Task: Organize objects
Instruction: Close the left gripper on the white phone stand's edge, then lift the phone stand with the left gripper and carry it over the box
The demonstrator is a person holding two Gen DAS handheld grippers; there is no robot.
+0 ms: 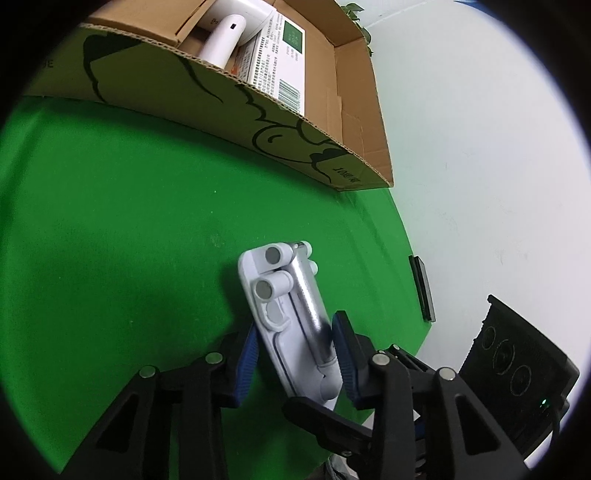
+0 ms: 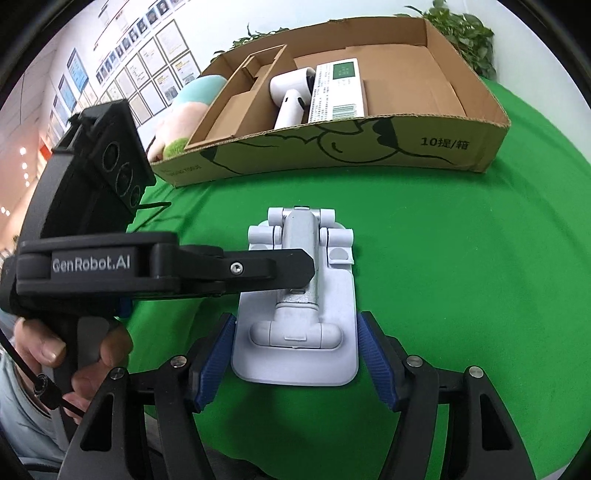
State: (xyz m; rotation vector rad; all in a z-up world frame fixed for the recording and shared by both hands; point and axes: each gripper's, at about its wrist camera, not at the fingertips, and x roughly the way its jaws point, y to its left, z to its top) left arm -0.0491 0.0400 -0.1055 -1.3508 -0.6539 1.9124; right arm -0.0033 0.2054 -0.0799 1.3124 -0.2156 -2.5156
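Note:
A white folding phone stand (image 2: pixel 295 354) with a silver metal arm (image 2: pixel 301 251) lies on the green table (image 2: pixel 461 277). My right gripper (image 2: pixel 295 332) straddles its base plate, both blue pads against the plate's side edges. In the left wrist view the same stand (image 1: pixel 291 332) sits between the blue pads of my left gripper (image 1: pixel 297 332): one pad presses the white plate, the other the metal arm. From the right wrist view, the left gripper's black finger (image 2: pixel 258 267) reaches in from the left over the arm. A hand (image 2: pixel 92 354) holds that gripper.
An open cardboard box (image 2: pixel 332 147) stands behind the stand, holding a white handheld device (image 2: pixel 291 99), a white carton with a green label (image 2: pixel 340 92) and a small inner carton (image 2: pixel 243 96). A plush toy (image 2: pixel 184 110) sits left of it. Plants (image 2: pixel 461 33) stand behind.

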